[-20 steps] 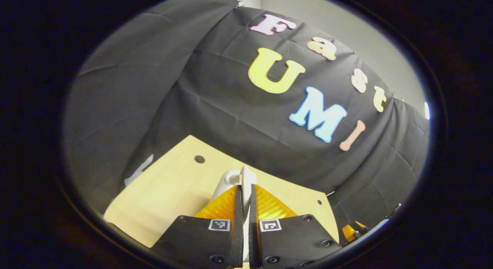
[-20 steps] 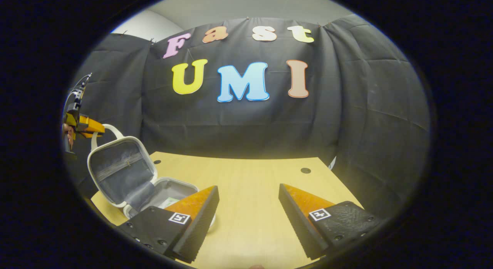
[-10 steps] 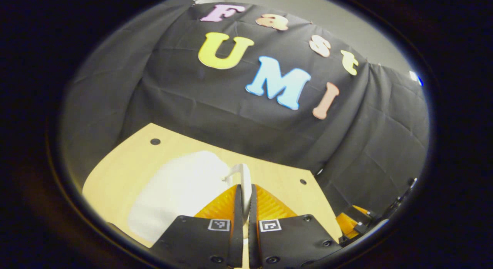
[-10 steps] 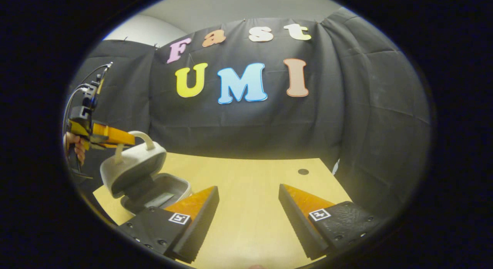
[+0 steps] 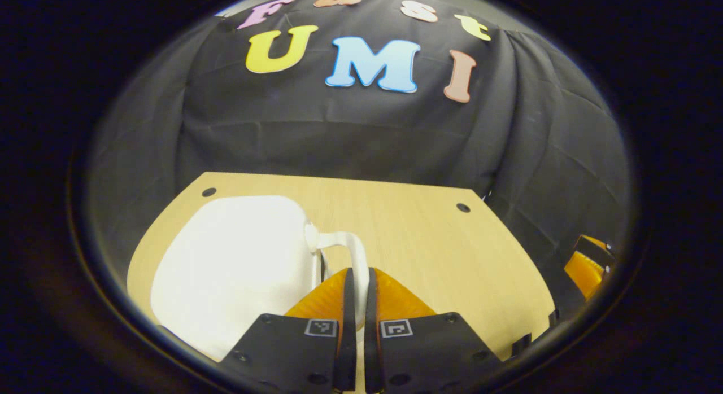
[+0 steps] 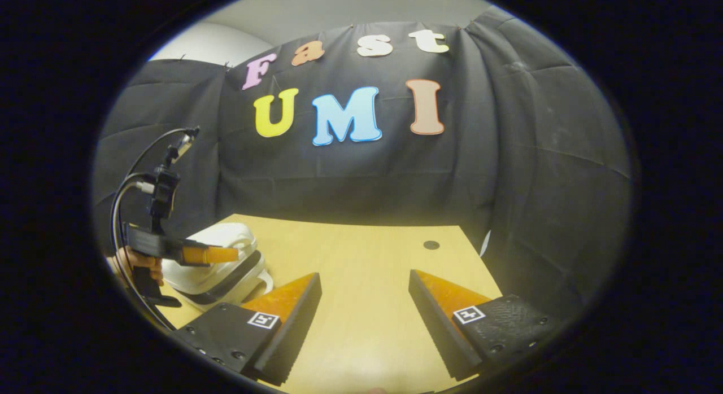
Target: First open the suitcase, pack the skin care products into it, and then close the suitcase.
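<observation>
Both fingers of the left gripper (image 5: pixel 357 281) pinch the white handle (image 5: pixel 356 253) of the suitcase (image 5: pixel 237 264), jaws pressed together on it. That white case lies on the wooden surface (image 5: pixel 429 247) just left of those jaws, long axis running away from them, handle end nearest. A second ago its lid stood upright; now it is down, with a dark seam still showing. Contents are hidden. Right gripper (image 6: pixel 364 303) hovers near, jaws spread and empty.

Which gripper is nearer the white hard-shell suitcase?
Left. The left gripper is shut on the white hard-shell suitcase's handle; the right gripper hangs open over bare table, off to the suitcase's side.
</observation>
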